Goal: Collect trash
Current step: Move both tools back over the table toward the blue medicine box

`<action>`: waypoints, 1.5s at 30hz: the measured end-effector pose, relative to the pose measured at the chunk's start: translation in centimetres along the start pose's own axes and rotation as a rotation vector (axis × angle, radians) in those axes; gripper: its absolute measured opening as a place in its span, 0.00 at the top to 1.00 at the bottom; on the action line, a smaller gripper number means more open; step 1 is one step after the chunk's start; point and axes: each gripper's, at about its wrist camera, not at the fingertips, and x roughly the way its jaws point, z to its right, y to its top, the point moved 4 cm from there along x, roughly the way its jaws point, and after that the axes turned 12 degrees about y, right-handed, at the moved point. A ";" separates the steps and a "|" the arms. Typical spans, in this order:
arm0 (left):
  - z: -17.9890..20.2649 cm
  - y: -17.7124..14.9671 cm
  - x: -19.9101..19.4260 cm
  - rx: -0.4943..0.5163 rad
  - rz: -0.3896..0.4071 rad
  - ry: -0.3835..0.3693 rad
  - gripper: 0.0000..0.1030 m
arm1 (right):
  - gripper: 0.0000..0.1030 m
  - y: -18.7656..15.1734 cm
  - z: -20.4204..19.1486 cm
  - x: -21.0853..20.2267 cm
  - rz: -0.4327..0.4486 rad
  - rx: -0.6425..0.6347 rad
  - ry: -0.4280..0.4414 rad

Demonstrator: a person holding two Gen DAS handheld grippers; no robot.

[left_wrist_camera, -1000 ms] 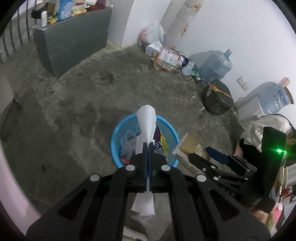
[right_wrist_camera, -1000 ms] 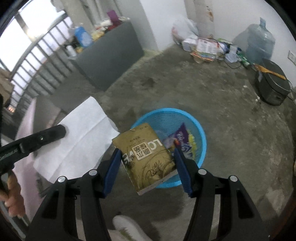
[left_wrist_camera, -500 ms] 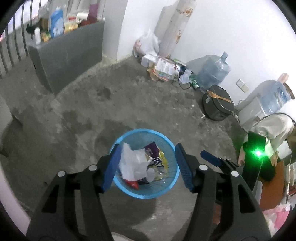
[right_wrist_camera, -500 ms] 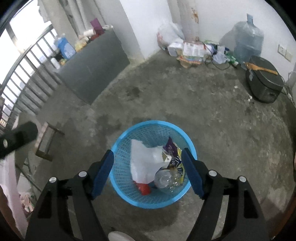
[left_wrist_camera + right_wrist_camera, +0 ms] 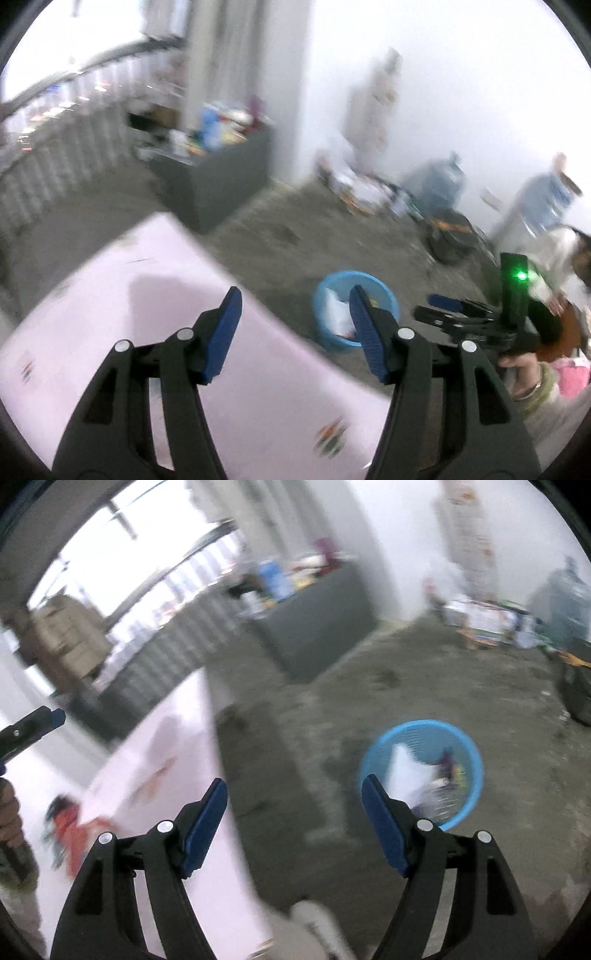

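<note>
Both views are blurred. The left gripper has wide fingers with nothing between them, over a pink counter. The right gripper is likewise wide and empty. The blue basket of trash sits on the floor at two o'clock of the right gripper.

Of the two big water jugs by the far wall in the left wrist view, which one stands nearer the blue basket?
The left water jug, on the floor beside the litter pile, is nearer the blue basket. The other jug sits higher, farther right.
</note>
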 end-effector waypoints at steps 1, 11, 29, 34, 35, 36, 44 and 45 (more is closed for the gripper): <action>-2.2 -1.4 -2.2 -0.034 0.025 0.044 0.45 | 0.29 -0.8 -1.9 0.3 -0.028 -0.014 0.049; -12.2 -18.0 -11.0 -0.360 0.030 0.214 0.45 | 0.29 -7.5 -14.1 6.6 -0.287 -0.057 0.290; -7.4 -25.6 -8.0 -0.384 -0.075 -0.178 0.79 | 0.28 -14.3 -22.0 13.5 -0.534 0.033 0.400; -5.6 -24.8 -6.8 -0.370 -0.057 -0.303 0.78 | 0.28 -13.7 -22.0 14.0 -0.536 0.049 0.400; -5.3 -24.6 -6.6 -0.362 -0.049 -0.313 0.78 | 0.28 -13.8 -21.8 14.1 -0.537 0.054 0.394; -5.0 -24.2 -6.2 -0.353 -0.039 -0.323 0.78 | 0.28 -13.7 -21.7 14.3 -0.533 0.064 0.389; -3.4 -22.7 -3.4 -0.311 0.000 -0.394 0.78 | 0.29 -11.2 -18.1 13.5 -0.428 0.133 0.322; -3.3 -22.7 -3.2 -0.308 0.003 -0.400 0.75 | 0.28 -10.8 -17.6 13.3 -0.409 0.138 0.305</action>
